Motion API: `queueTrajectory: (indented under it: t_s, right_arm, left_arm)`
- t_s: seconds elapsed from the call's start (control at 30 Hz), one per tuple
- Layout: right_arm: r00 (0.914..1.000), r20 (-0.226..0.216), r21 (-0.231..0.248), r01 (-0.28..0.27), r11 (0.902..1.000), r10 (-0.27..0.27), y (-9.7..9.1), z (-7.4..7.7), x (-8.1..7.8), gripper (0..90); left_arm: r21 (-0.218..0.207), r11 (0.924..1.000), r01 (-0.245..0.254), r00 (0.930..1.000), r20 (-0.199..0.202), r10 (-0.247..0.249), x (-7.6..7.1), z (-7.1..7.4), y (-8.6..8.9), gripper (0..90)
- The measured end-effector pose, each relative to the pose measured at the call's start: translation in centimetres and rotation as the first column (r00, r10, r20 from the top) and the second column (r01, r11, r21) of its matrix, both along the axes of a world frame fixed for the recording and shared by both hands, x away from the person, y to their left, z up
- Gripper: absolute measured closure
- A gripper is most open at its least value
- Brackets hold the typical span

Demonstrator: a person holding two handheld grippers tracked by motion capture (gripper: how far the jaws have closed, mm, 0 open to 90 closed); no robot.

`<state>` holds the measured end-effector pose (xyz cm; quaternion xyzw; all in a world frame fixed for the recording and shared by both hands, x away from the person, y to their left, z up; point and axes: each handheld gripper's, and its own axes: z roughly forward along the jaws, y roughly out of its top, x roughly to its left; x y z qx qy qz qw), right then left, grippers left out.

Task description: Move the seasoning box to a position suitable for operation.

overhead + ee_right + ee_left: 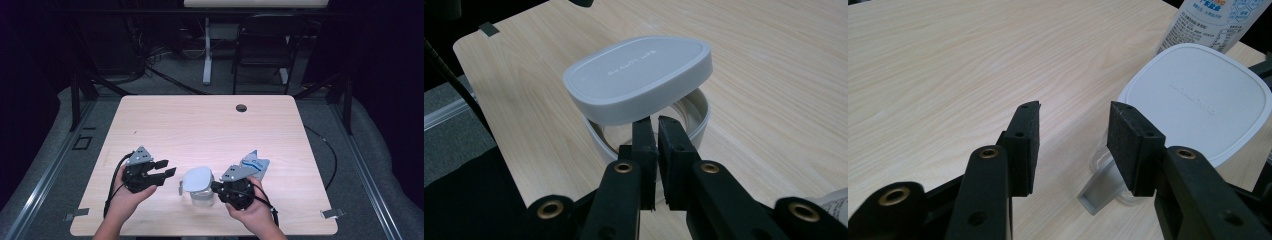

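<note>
A clear plastic container [204, 198] stands near the table's front edge, with its white lid [197, 180] lying tilted and loose on top. My right gripper [214, 189] comes in from the right and is shut on the container's near wall [696, 120], just under the lid [639, 75]; its jaws [655, 122] are almost together. My left gripper [166, 168] hovers a little to the left of the container, open, with nothing between its jaws [1074, 109]. In the left gripper view the lid [1198, 100] lies ahead to the right, above a clear tab [1098, 192] of the container.
A white and blue pouch [255, 162] lies just behind my right gripper and also appears as the pouch [1213, 20] beyond the lid. The light wooden table [200, 125] has a cable hole [241, 107] at the back. A chair [265, 45] stands beyond the table.
</note>
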<state>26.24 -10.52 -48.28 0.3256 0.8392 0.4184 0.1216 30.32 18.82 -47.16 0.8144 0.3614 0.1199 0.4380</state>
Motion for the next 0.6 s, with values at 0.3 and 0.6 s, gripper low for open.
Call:
queueTrajectory:
  t_s: [0.3,0.6]
  right_arm:
    - [0.9998,-0.020,0.016,0.002,0.9999,-0.002,-0.1,0.6,0.4,86.8]
    - [0.9998,-0.019,0.024,-0.004,0.9997,0.004,0.5,1.0,0.7,86.9]
  left_arm:
    - [0.005,0.9999,-0.014,0.9999,0.007,0.014,0.1,-0.2,0.9,55.0]
    - [-0.031,0.9990,-0.032,0.9994,0.010,0.032,0.1,0.3,1.9,55.0]
